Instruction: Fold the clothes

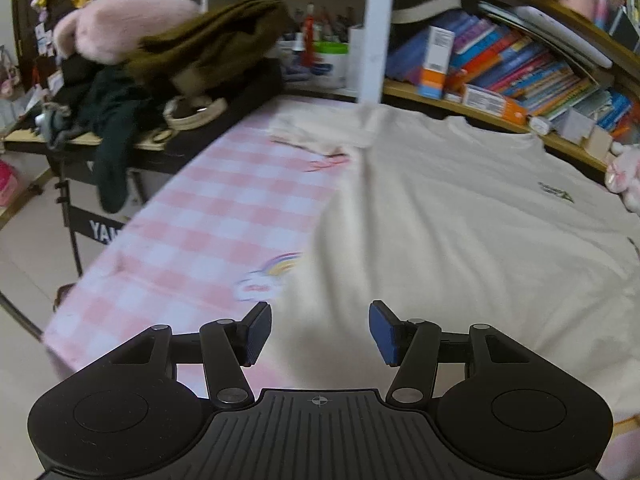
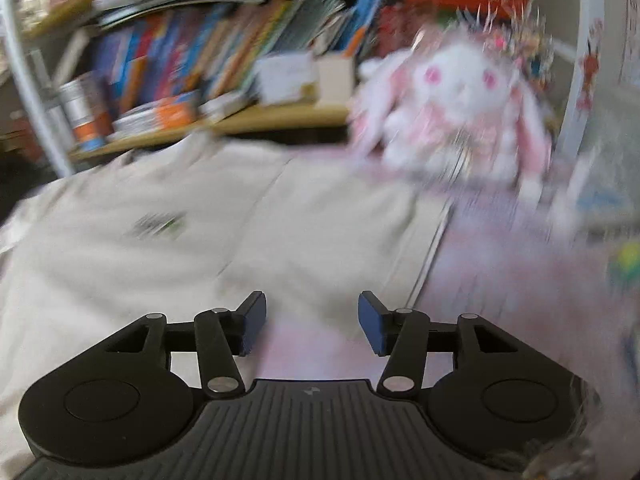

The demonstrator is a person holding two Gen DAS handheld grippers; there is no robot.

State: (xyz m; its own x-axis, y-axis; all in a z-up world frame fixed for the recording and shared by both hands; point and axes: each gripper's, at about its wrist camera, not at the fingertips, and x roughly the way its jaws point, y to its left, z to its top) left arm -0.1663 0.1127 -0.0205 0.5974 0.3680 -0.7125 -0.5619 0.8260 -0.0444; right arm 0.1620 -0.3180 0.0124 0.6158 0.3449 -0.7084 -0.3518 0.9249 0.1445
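Pink checked bedding point(image 1: 208, 208) covers the bed, with bookshelves point(image 1: 516, 76) behind it. Ahead of both pairs of jaws a cream T-shirt point(image 1: 460, 216) lies spread flat on the bedding, collar toward the shelves. A plush rabbit point(image 2: 460, 108) sits beyond the right gripper point(image 2: 311, 322), ahead and right of its jaws. The left gripper point(image 1: 319, 332) hovers over the shirt's hem, its jaws wide apart and empty; the right one's jaws likewise stand apart, holding nothing, above the shirt's edge.
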